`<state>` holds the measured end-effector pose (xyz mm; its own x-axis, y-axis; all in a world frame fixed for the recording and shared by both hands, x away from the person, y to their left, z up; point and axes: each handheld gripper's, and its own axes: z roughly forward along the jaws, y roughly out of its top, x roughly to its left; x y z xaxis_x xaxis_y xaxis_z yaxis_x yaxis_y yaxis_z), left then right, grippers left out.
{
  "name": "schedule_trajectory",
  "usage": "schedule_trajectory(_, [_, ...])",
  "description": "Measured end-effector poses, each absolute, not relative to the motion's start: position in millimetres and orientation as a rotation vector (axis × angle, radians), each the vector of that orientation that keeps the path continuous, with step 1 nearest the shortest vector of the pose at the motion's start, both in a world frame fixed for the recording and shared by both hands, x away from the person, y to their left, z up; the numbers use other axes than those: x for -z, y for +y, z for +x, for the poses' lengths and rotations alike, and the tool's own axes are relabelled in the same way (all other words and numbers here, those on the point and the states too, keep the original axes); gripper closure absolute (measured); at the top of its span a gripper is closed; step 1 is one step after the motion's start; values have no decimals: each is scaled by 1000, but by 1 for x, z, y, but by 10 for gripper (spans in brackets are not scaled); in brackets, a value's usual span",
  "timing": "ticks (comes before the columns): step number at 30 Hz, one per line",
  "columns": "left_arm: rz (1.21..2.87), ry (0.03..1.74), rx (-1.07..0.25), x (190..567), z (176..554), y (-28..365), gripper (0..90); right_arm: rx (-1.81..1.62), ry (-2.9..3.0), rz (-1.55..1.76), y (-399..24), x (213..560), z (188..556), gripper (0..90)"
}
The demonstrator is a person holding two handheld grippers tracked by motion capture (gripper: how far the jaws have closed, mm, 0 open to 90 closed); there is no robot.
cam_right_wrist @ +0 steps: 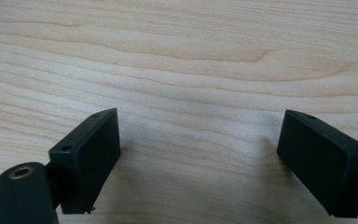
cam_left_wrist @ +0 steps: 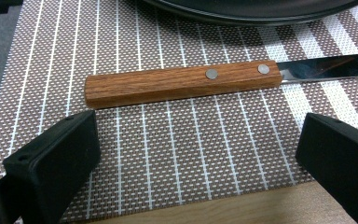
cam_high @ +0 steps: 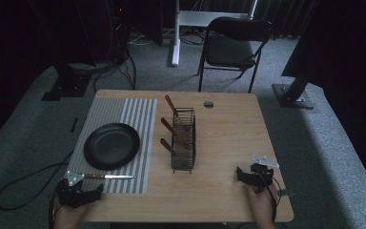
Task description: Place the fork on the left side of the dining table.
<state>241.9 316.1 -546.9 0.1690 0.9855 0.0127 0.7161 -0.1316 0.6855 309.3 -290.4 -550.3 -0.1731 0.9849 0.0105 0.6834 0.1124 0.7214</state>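
Left fingers [cam_left_wrist: 51,158]: spread wide, empty
Right fingers [cam_right_wrist: 86,154]: parted over bare table [cam_right_wrist: 191,56]
Knife [cam_left_wrist: 182,83]: just beyond left fingers, on striped mat [cam_left_wrist: 168,154]

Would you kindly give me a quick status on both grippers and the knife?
Left gripper open, just short of knife on placemat. Right gripper open over bare table. Nothing between jaws and handle.

In the left gripper view the knife [cam_left_wrist: 182,83] blade runs off the right edge, tip unseen, and the plate [cam_left_wrist: 256,11] is cut by the top edge. In the high view, the rack [cam_high: 183,139] contents are too dim to identify beyond three brown handles.
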Motion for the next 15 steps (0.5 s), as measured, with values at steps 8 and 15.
schedule_trajectory(8, [1906,1600,-653,547,241,316,0,-827,1916,1616,-290,550,309,128])
schedule_trajectory(15, [1911,1608,-648,547,243,316,0,-827,1916,1616,-290,550,309,128])
